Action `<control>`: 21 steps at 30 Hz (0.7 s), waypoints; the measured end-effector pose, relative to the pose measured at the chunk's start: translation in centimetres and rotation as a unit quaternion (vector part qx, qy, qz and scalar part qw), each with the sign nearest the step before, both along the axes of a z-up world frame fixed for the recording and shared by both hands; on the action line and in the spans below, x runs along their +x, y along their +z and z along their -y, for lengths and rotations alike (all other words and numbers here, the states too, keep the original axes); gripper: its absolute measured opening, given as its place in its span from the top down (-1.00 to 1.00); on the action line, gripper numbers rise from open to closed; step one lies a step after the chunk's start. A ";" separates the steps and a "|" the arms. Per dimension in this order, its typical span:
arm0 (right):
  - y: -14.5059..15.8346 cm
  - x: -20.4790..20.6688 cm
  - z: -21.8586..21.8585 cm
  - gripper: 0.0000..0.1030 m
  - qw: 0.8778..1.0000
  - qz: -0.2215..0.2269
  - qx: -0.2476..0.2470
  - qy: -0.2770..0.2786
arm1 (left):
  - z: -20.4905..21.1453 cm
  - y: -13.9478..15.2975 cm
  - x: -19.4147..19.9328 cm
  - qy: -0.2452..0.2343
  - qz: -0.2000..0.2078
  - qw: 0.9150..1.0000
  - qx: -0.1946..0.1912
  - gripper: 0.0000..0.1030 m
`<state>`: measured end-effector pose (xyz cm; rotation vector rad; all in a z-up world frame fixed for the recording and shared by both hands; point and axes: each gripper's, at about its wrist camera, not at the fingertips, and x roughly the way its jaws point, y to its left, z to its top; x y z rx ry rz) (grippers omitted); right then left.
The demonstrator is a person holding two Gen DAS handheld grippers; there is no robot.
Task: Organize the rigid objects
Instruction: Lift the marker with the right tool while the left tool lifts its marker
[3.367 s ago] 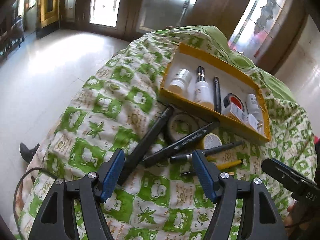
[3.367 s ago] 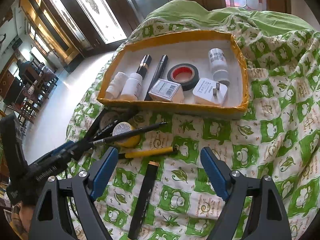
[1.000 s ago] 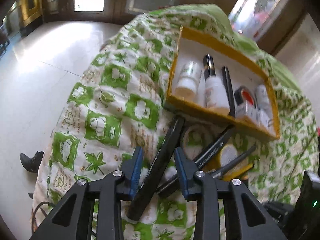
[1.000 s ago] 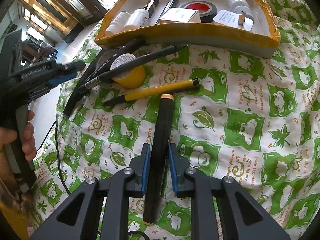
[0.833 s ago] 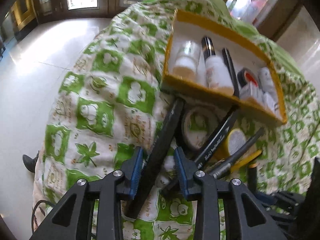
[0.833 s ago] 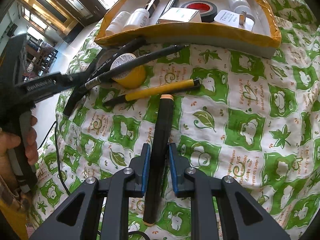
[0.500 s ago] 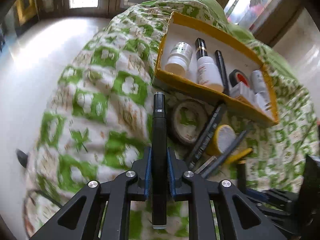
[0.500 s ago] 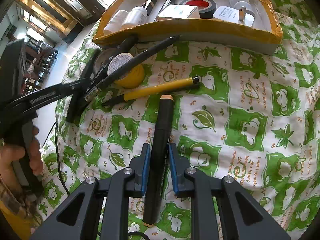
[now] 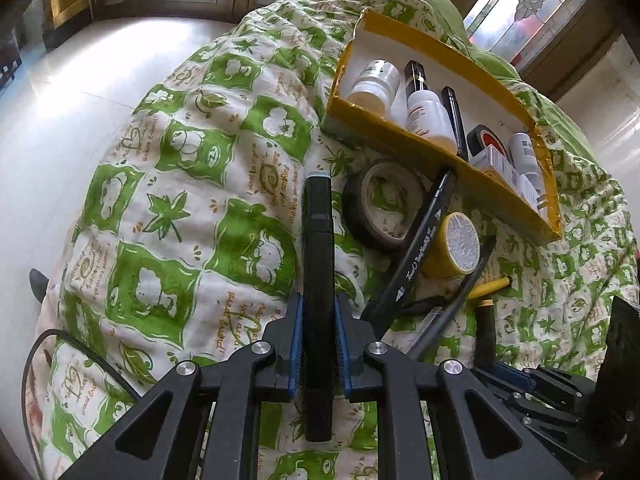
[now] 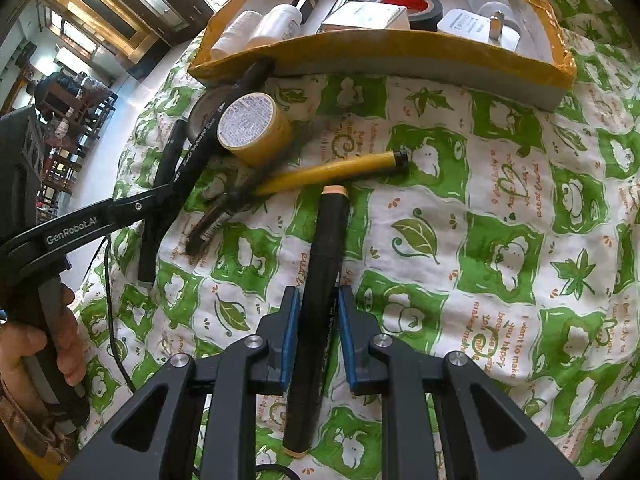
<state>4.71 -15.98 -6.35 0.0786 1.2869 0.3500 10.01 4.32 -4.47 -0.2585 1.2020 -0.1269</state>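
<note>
In the left wrist view, the left gripper [image 9: 318, 344] sits at the bottom centre, its jaws pinching a black marker [image 9: 318, 264] that runs straight up the middle of the frame over the green-and-white quilt [image 9: 168, 200]. Just right of the marker lie a dark tape ring [image 9: 384, 208], a second black marker [image 9: 416, 256] and a yellow tape roll [image 9: 456, 246]. In the upper right stands the yellow-rimmed box [image 9: 420, 148] holding white bottles, a pen, red-cored tape and small cartons.

In the right wrist view, the right gripper [image 10: 318, 340] at the bottom centre has its jaws pressed on a black marker with tan ends [image 10: 324, 280], pointing up the frame. Just above its tip a yellow pen [image 10: 332, 174] lies crosswise. The box [image 10: 380, 46] spans the top. At the left edge, a hand [image 10: 40, 344] holds the left gripper's handle.
</note>
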 end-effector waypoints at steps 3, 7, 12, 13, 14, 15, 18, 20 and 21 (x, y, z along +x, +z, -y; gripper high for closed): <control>0.4 -0.2 -0.1 0.67 1.000 0.009 0.005 -0.003 | 0.0 0.6 -0.3 0.006 0.014 1.000 -0.006 0.72; 1.4 -0.5 0.2 0.70 0.999 0.020 0.030 -0.008 | -0.9 1.6 -1.4 0.023 0.035 0.998 -0.036 0.72; 2.6 -0.9 -0.2 0.70 0.998 0.043 0.036 -0.002 | -0.9 2.2 -2.4 0.018 0.049 0.997 -0.054 0.72; 2.8 -1.0 -0.3 0.70 0.998 0.049 0.036 -0.002 | -0.8 2.2 -2.5 0.015 0.050 0.997 -0.054 0.72; 3.0 -1.0 -0.3 0.70 0.998 0.052 0.036 -0.002 | -0.7 2.2 -2.5 0.013 0.051 0.997 -0.053 0.72; 3.1 -1.0 -0.4 0.70 0.998 0.054 0.036 -0.002 | -0.4 2.2 -2.5 0.012 0.051 0.997 -0.052 0.72; 3.3 -1.0 0.0 0.70 0.998 0.058 0.035 -0.006 | -0.3 2.2 -2.5 0.011 0.052 0.997 -0.051 0.72; 3.3 -0.9 0.3 0.70 0.998 0.058 0.036 -0.008 | -0.2 2.2 -2.5 0.012 0.053 0.997 -0.052 0.72; 3.4 -0.8 0.3 0.70 0.998 0.059 0.036 -0.009 | -0.2 2.2 -2.5 0.012 0.053 0.997 -0.052 0.72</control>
